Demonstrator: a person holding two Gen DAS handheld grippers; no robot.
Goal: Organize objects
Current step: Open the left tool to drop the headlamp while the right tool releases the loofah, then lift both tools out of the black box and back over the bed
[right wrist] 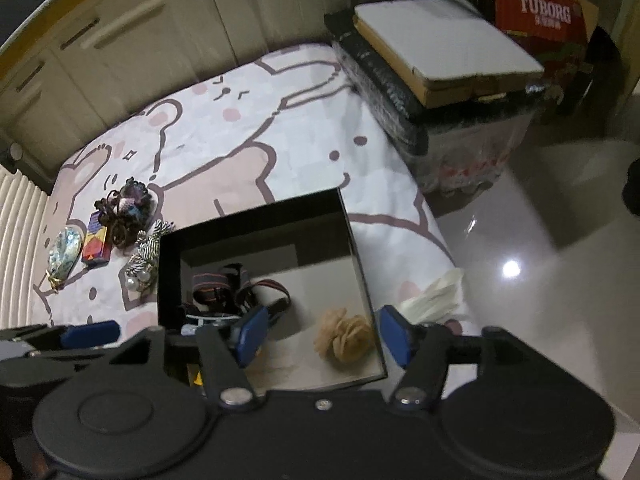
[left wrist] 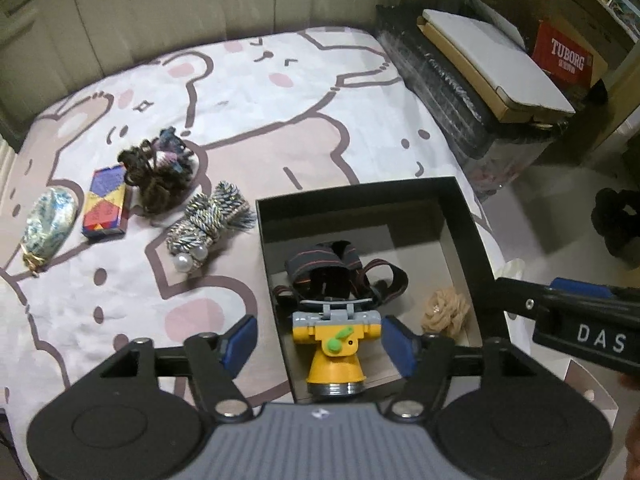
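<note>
A black open box (left wrist: 472, 220) sits on the cartoon bedsheet (left wrist: 280, 112). Inside lie a yellow headlamp (left wrist: 334, 344) with its striped strap (left wrist: 340, 268) and a beige fabric flower (left wrist: 446, 310). My left gripper (left wrist: 318, 344) is open, its blue pads on either side of the headlamp, not touching it. My right gripper (right wrist: 324, 336) is open and empty above the box (right wrist: 356, 232), over the beige flower (right wrist: 344, 338). Left of the box lie a black-white twisted hair tie with pearls (left wrist: 208, 224), a colourful small box (left wrist: 105, 200), a dark hair accessory (left wrist: 158, 172) and a blue-patterned pouch (left wrist: 50, 220).
A black plastic-wrapped crate (left wrist: 460, 92) with a flat white-topped carton (left wrist: 492, 60) stands past the bed's right edge, next to a red Tuborg box (left wrist: 566, 58). Cabinets (left wrist: 160, 8) line the far side. Tiled floor (right wrist: 540, 240) lies to the right.
</note>
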